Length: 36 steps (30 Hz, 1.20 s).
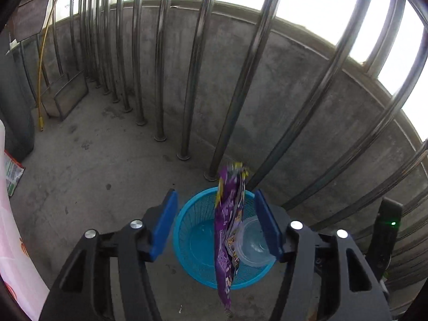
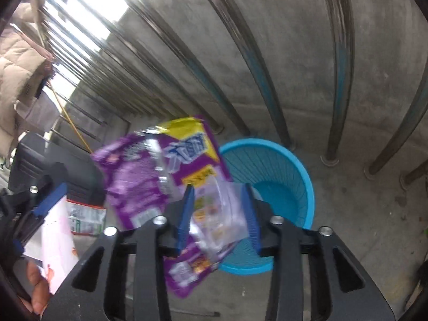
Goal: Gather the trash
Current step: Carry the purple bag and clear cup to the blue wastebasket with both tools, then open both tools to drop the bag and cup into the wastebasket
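Left wrist view, far left edge: a white-and-pink plastic bag (image 1: 10, 240) fills the lower left, w/ a green-and-white printed packet (image 1: 12, 174) lying flat on the grey concrete floor (image 1: 93, 160) just beside it. Upper left, a flat metal dustpan (image 1: 67, 96) leans by the row of shiny steel railing bars (image 1: 160, 80).

Centre bottom: left gripper (image 1: 216, 224) has its blue-padded jaws standing well apart, nothing pinched. Between them, a crumpled purple-and-yellow snack wrapper (image 1: 227, 227) hangs edge-on in mid-air over the round blue plastic mesh basket (image 1: 184, 230), touching neither pad. Inside the basket, right side, sits a clear plastic cup (image 1: 251, 243).

Right wrist view, lower left corner: a hand (image 2: 37, 289) shows by the same white-pink bag (image 2: 53, 240). Centre: right gripper (image 2: 218, 214), jaws partly open; a see-through plastic piece sits between the pads, blurred, so whether they still press on it can't be told. The purple wrapper (image 2: 139, 176) is spread broad and blurred, overlapping the basket (image 2: 294, 182) rim at centre right. Concrete wall (image 2: 267, 53) and bars behind.
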Motion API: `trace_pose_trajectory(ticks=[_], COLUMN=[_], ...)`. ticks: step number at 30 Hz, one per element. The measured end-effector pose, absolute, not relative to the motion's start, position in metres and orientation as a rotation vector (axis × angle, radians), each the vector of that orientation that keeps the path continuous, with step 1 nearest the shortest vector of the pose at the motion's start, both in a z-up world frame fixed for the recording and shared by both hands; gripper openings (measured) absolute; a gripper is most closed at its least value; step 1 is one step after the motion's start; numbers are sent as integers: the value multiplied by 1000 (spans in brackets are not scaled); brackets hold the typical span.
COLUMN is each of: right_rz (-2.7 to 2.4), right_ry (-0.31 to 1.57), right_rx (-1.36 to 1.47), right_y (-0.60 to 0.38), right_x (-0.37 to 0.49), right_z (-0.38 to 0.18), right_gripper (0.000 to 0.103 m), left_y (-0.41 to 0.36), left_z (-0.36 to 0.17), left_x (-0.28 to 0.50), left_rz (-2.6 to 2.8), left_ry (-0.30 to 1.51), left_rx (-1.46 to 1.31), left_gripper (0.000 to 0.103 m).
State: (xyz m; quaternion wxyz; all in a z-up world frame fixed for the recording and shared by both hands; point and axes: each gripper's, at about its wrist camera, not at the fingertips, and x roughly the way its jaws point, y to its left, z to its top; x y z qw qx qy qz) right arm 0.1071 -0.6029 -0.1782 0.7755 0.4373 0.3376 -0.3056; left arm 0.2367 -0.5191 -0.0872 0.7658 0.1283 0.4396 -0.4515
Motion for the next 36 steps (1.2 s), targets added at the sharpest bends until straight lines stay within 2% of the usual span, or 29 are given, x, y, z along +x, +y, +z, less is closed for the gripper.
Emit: trace_pose_trajectory(ticks=[3,7,16,22,25,28,36], right_rz=[-664,-669,-594,-417,-300,-175,65], right_ry=[757,726,605,541,549,588,731], right_rx=[1009,1031,973,852,792,746,629], right_y=[-605,-602,-585,-534,-499,-464,-369], right_x=[104,94,78,72,80,91,109], right_z=[-201,-197,-130,-58,-36,-23,-8], right_gripper=[40,40,40,40,41,41,41], left_y=[-512,-499,-423,-285,-203,-123,41], left_z=[-93,-74,20,106,131,136,99], left_x=[239,234,215,190,175,156,96], left_rz=[-978,-1004,-1032,-1012,-920,-809,-566], left_ry=[1020,974,860,691,625,610,658], left_rx=[259,289,251,210,176,129,-60], left_gripper=[60,60,60,60,60,60,59])
